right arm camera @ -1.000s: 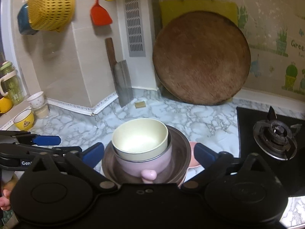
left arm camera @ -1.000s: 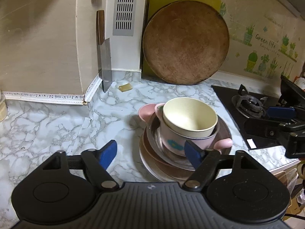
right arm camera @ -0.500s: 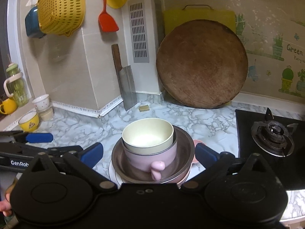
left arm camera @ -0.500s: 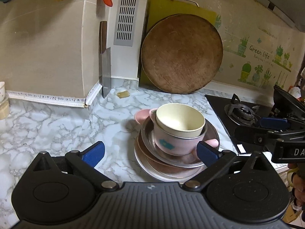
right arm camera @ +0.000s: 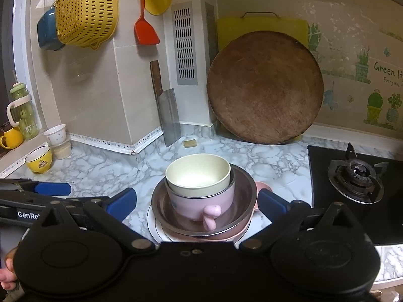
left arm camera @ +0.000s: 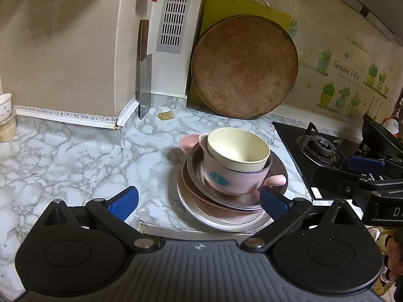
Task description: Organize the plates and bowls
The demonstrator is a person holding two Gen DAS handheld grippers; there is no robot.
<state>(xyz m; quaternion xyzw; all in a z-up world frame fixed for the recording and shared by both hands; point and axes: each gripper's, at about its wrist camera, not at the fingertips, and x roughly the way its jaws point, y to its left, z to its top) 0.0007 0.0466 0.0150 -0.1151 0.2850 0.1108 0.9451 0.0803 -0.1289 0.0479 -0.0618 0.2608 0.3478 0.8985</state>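
On the marble counter (left arm camera: pixel 63 156) ahead of you, the stacked plates and bowls (left arm camera: pixel 234 173) now sit farther off than a second ago, your left gripper (left arm camera: pixel 199 202) spread wider and empty, your right gripper (right arm camera: pixel 196 201) likewise released, clear of the stack.

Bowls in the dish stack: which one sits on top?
The plain cream bowl. It nests inside the pink handled bowl with a blue flower, which sits in the steel dish.

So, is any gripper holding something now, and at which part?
Nothing is held. The left gripper and right gripper are both open, apart from the stacked dishes.
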